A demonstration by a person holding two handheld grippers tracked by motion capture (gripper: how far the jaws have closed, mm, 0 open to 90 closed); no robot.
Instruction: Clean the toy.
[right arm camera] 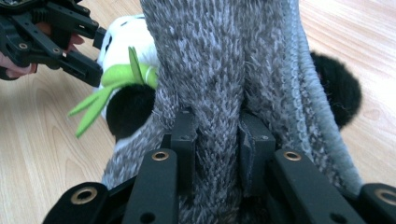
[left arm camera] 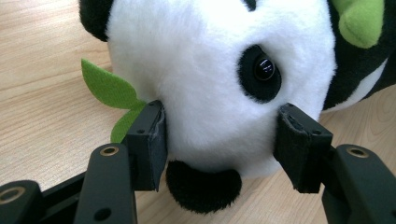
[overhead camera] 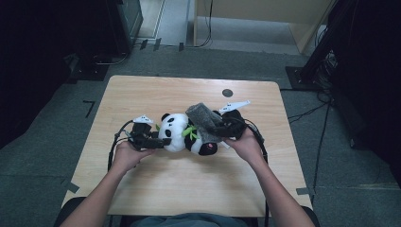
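Observation:
A black-and-white plush panda [overhead camera: 176, 132] with green felt leaves [overhead camera: 189, 132] lies on its side in the middle of the wooden table [overhead camera: 189, 184]. My left gripper [overhead camera: 158, 141] comes in from the left. In the left gripper view its pads [left arm camera: 150, 140] press both sides of the panda's white head [left arm camera: 210, 70], so it is shut on it. A grey knitted cloth [overhead camera: 202, 118] drapes over the panda's body. My right gripper [overhead camera: 216, 128] is shut on a fold of that cloth [right arm camera: 210, 56]. The right gripper view also has the left gripper [right arm camera: 95, 51] at the panda's head [right arm camera: 123, 39].
A small dark round spot [overhead camera: 227, 93] marks the table's far side. Cables trail from both grippers toward the front edge. Black equipment stands and floor cables [overhead camera: 321, 109] surround the table on grey carpet.

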